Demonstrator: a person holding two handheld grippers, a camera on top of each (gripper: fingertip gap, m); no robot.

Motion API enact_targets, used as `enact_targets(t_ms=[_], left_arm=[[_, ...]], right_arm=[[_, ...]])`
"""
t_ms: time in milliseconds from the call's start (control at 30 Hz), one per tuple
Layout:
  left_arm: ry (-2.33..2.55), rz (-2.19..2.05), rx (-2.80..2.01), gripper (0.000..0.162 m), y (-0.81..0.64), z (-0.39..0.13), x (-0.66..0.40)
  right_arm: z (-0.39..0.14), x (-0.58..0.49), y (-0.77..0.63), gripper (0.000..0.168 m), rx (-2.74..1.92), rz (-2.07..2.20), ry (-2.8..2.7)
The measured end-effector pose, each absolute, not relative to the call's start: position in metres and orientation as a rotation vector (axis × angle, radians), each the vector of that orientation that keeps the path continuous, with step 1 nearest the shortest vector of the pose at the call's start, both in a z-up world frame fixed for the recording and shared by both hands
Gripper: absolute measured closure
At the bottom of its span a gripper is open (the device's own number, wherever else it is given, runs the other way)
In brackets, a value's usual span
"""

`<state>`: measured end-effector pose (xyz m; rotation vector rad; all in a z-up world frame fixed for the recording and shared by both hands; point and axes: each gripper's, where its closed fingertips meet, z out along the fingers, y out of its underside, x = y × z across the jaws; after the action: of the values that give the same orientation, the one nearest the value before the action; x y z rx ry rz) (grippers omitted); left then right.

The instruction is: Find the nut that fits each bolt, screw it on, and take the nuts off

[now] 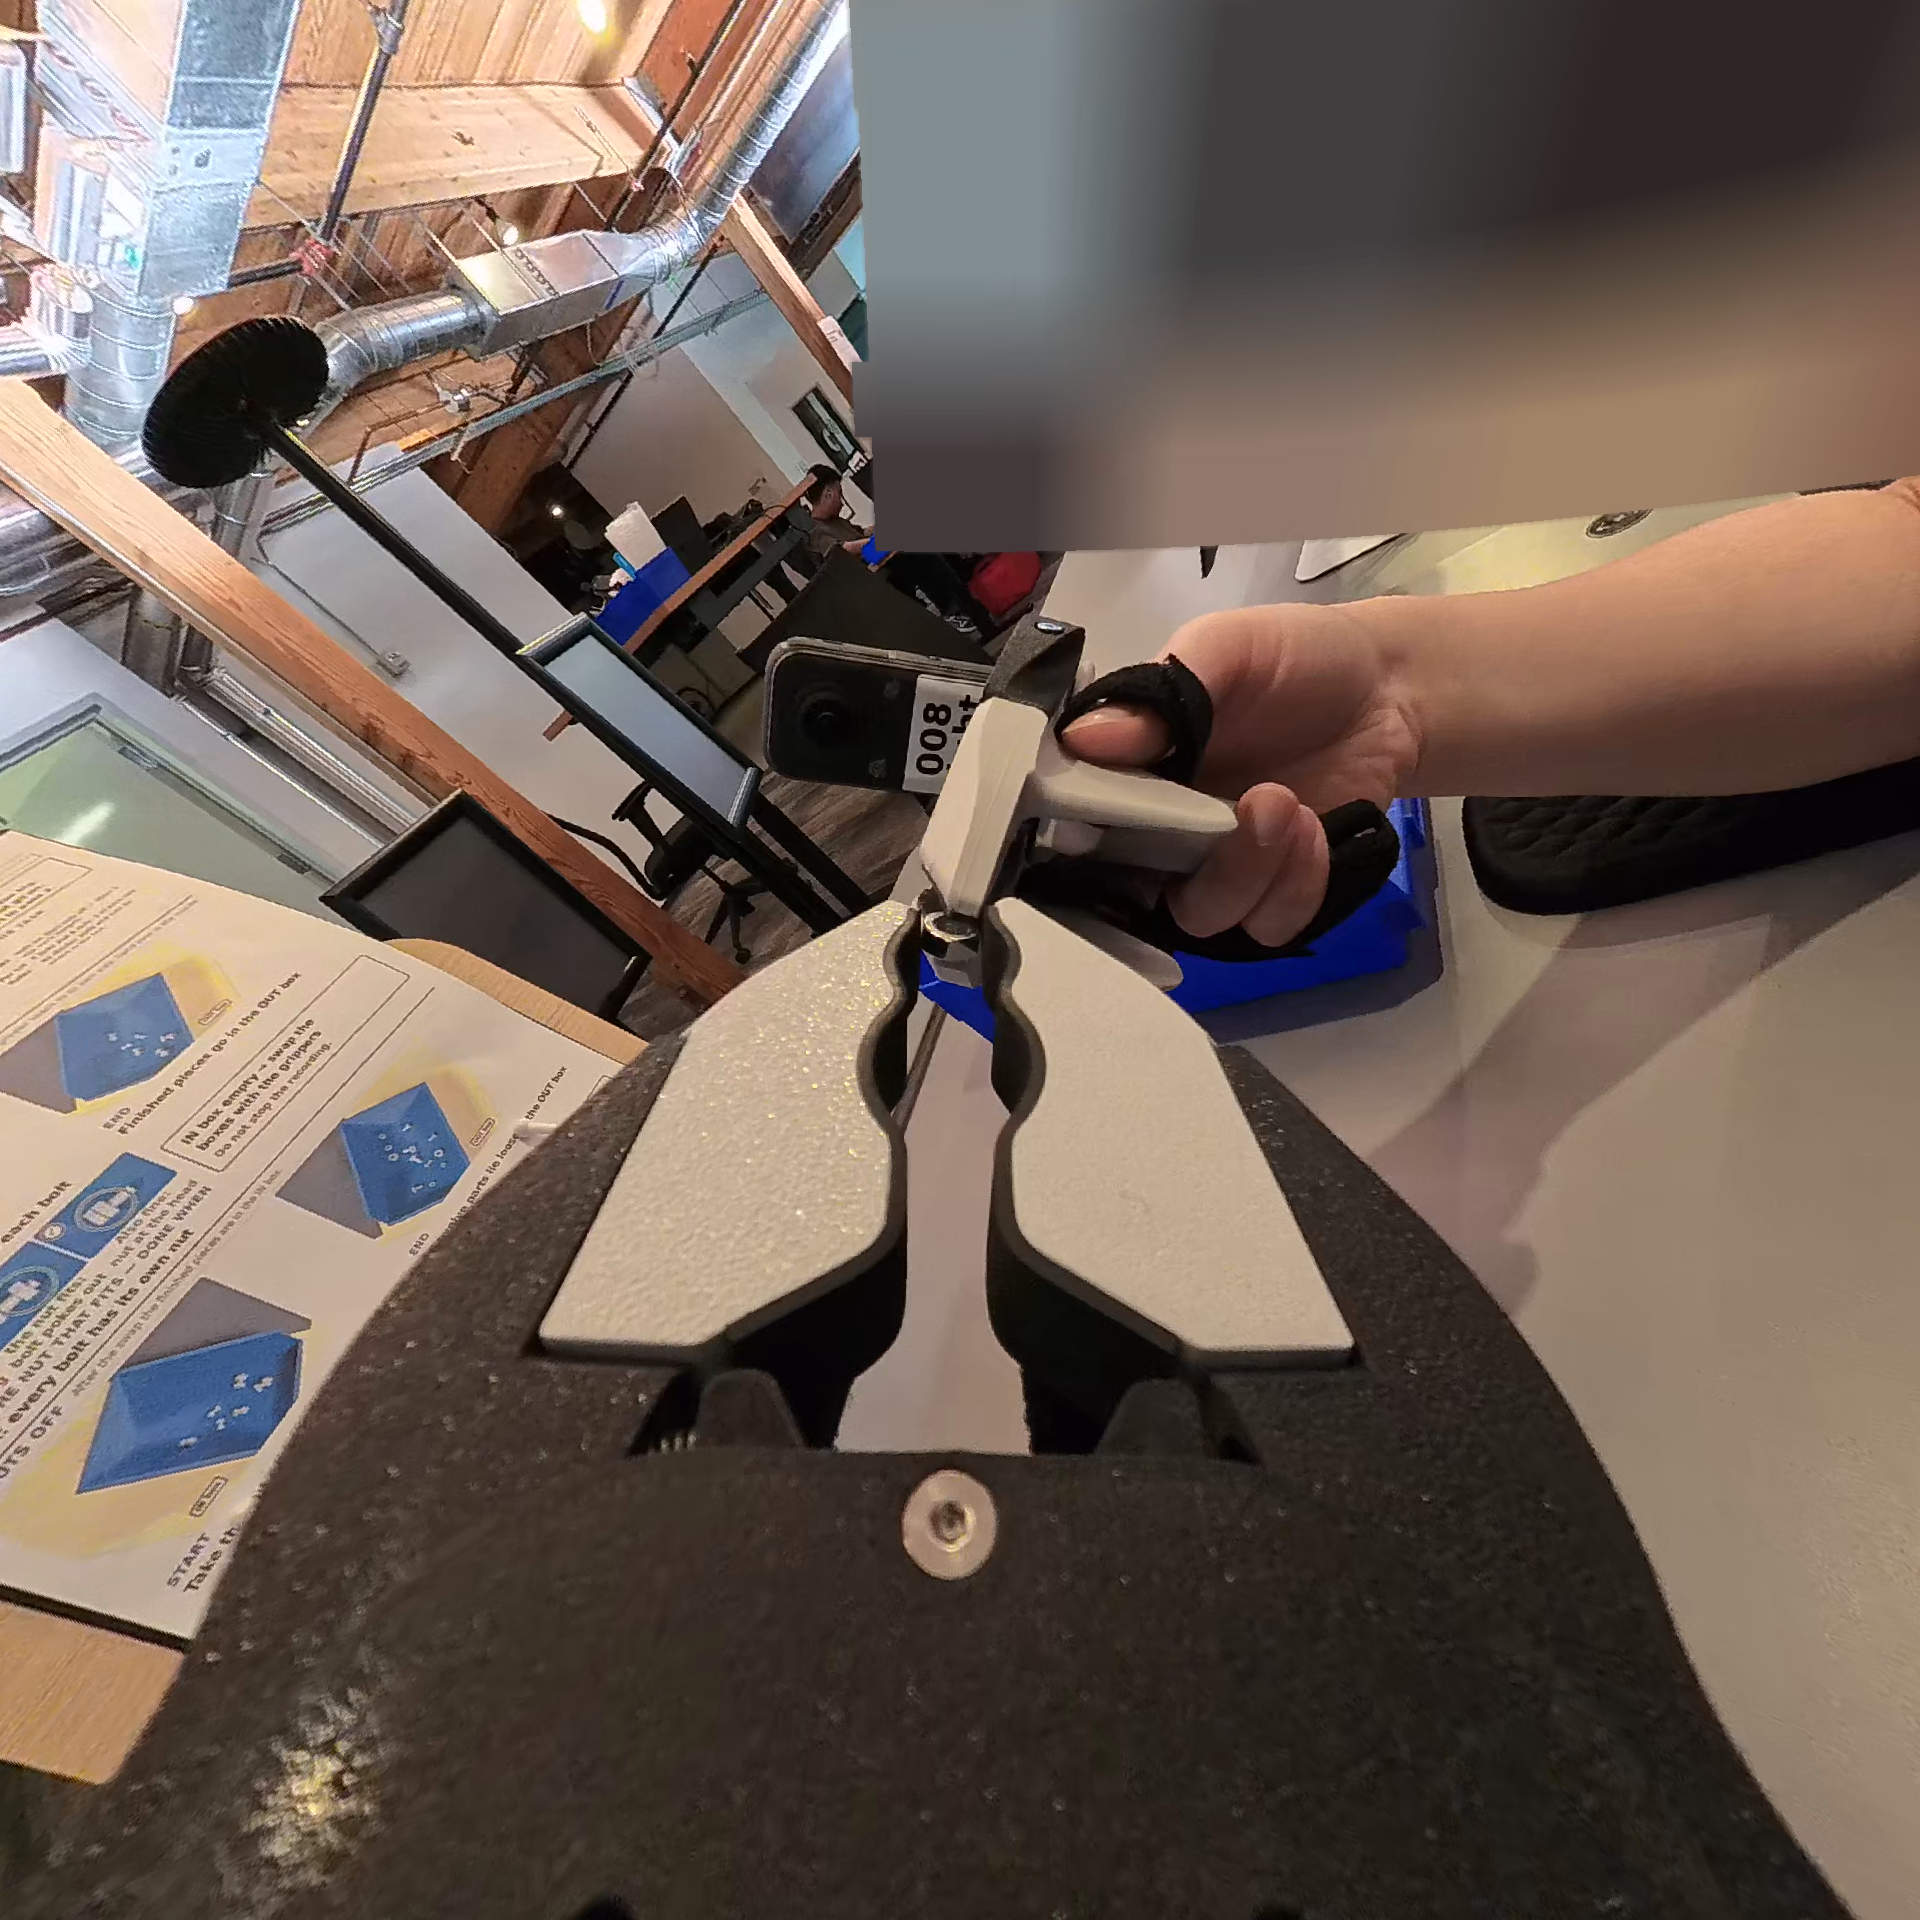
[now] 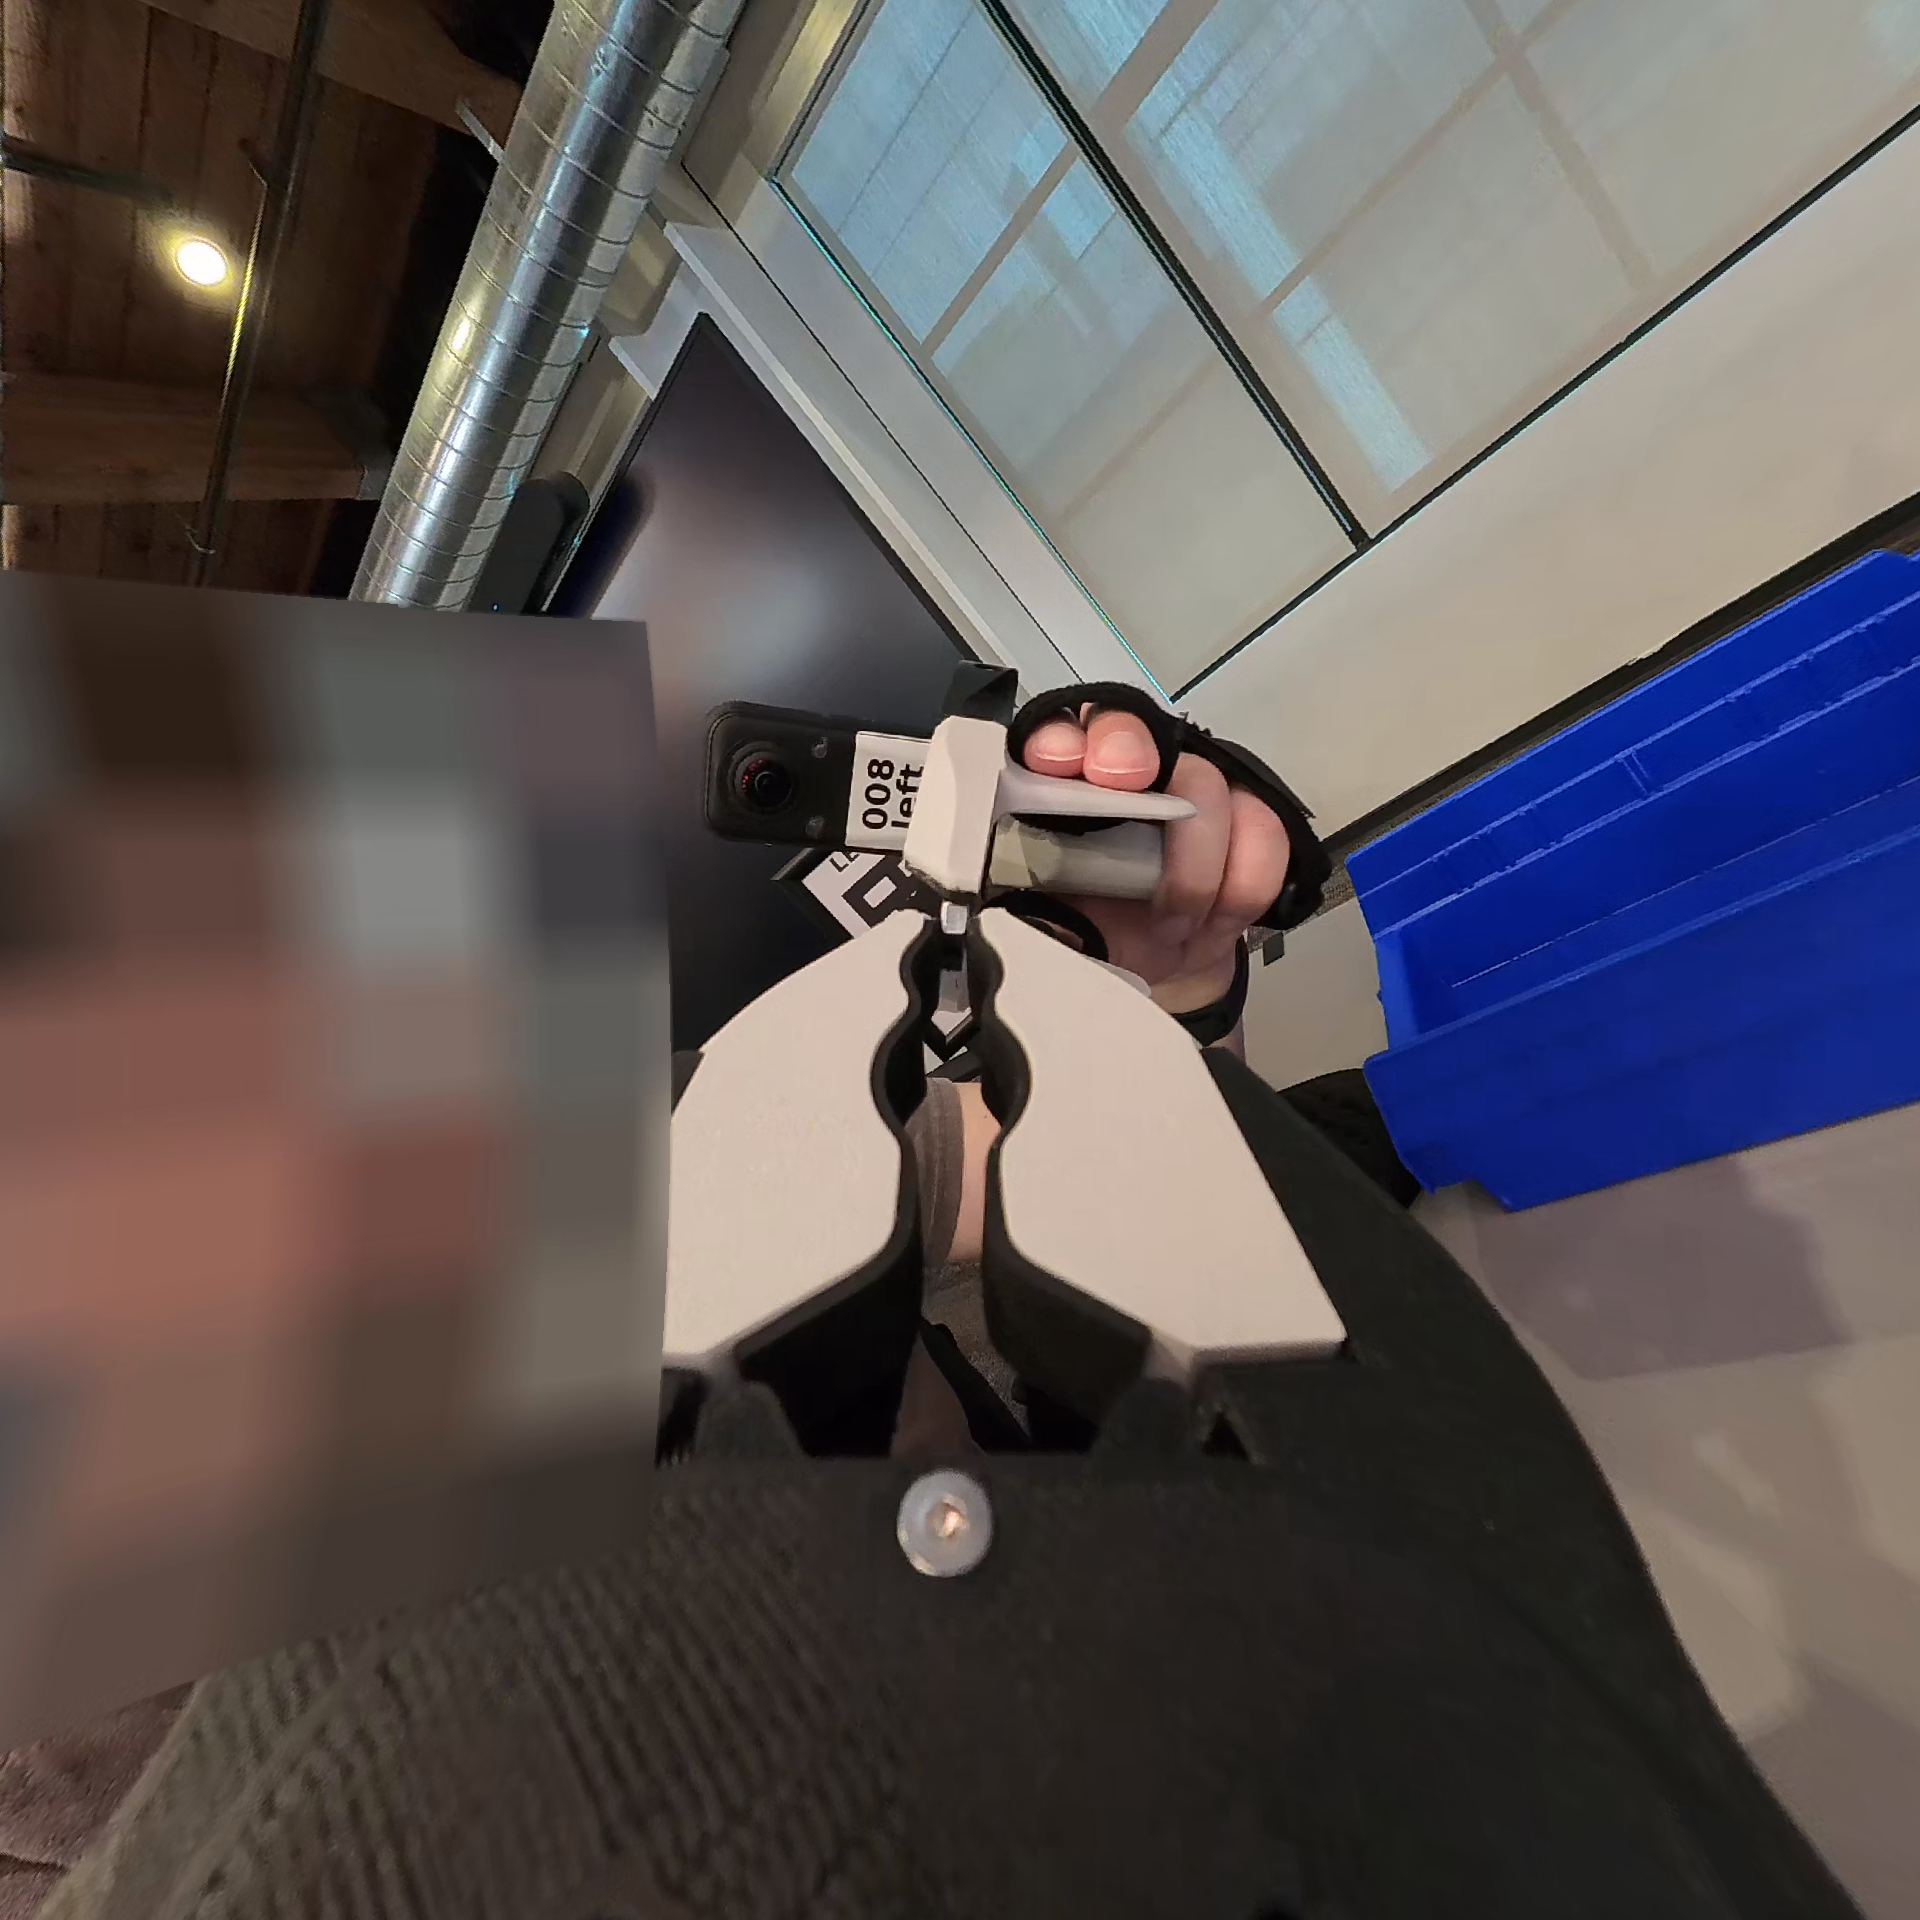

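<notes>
Both claws meet tip to tip, mid-frame, raised above the grey table (image 1: 1558, 1195). Left claw (image 1: 951, 935) clenched on a small silver metal nut (image 1: 948, 928), at centre of the left wrist view. Right claw (image 2: 951, 928) clenched on a small silver bolt (image 2: 952, 916), at centre of the right wrist view; its thread is too small to make out. Judgement: the step is threading. Keep the two axes in line, let the nut seat squarely before turning, turn with light pressure, and back off if it binds. Risk: cross-threading or dropping a part. Blue plastic bin (image 2: 1662, 914) at right edge.
</notes>
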<state>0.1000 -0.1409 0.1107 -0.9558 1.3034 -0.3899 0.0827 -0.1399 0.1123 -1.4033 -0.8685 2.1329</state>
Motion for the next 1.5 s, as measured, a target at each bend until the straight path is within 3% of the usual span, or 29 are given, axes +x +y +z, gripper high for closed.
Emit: enact_targets(t_ms=[667, 967, 1133, 1300, 1500], left_arm=[[1.311, -0.359, -0.973, 0.152, -0.138, 0.109, 0.1], [1.292, -0.368, -0.996, 0.152, -0.132, 0.112, 0.093], [1.243, -0.415, -1.039, 0.152, -0.121, 0.125, 0.067], [1.162, -0.524, -1.09, 0.152, -0.11, 0.141, 0.029], [1.105, -0.589, -1.072, 0.152, -0.109, 0.154, 0.01]], right_arm=[[0.112, 0.083, -0.138, 0.163, -1.404, 2.094, -0.881], [0.113, 0.089, -0.128, 0.149, -1.397, 1.913, -0.906], [0.108, 0.103, -0.12, 0.149, -1.339, 1.612, -1.081], [0.06, 0.117, -0.104, 0.146, -1.374, 1.057, -1.404], [0.036, 0.113, -0.093, 0.146, -1.447, 0.911, -1.459]])
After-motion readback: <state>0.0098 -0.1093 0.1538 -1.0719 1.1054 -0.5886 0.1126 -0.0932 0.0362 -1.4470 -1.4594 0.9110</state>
